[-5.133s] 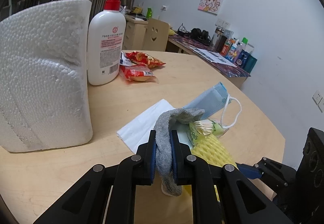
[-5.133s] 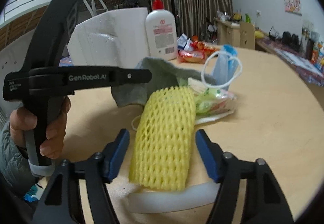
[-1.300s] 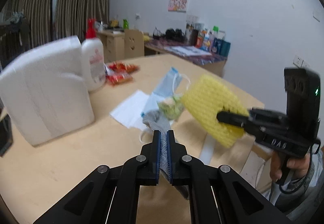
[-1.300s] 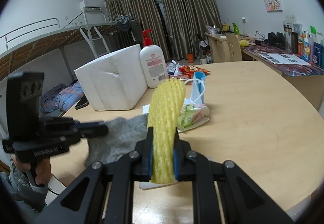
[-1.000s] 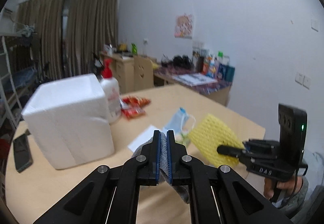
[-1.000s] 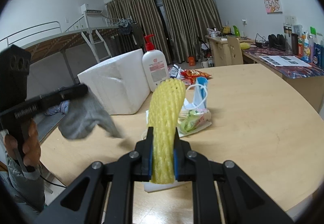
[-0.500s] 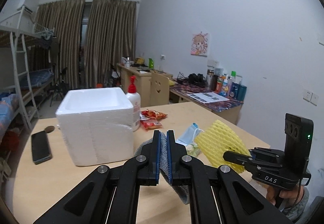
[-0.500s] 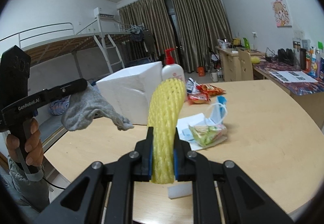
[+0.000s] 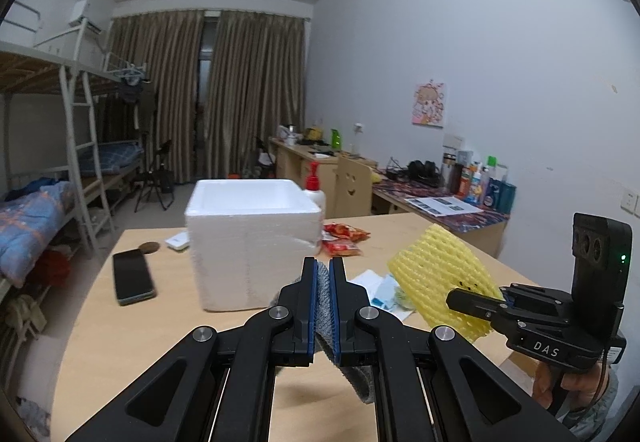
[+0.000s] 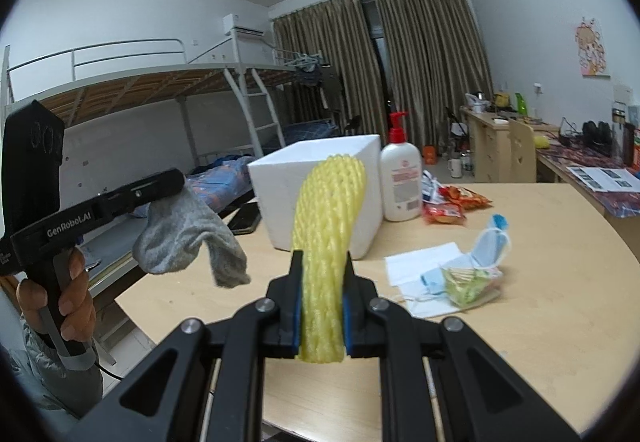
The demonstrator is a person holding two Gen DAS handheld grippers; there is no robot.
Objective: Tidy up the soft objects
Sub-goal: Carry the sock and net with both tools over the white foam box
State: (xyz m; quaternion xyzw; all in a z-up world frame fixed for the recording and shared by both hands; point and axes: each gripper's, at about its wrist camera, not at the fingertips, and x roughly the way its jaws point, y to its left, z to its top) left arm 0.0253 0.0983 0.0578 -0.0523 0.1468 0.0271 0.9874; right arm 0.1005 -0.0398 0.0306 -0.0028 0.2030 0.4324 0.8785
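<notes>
My left gripper [image 9: 324, 266] is shut on a grey sock [image 9: 325, 316] and holds it in the air above the near table edge; the sock also hangs in the right wrist view [image 10: 188, 238]. My right gripper [image 10: 321, 258] is shut on a yellow foam net sleeve [image 10: 328, 226], raised above the table; the sleeve also shows in the left wrist view [image 9: 436, 274]. An open white foam box [image 9: 252, 238] stands on the wooden table [image 9: 132, 326], ahead of both grippers. Blue face masks [image 10: 490, 242] and a green packet [image 10: 466, 280] lie on white paper.
A lotion pump bottle [image 10: 400, 178] stands beside the foam box, with red snack packets [image 10: 452, 204] behind it. A black phone [image 9: 132, 276] lies left of the box. Bunk beds stand at the left and desks along the right wall.
Both grippers have risen higher and pulled back from the table, each still holding its object. The open top of the foam box now shows in the left wrist view.
</notes>
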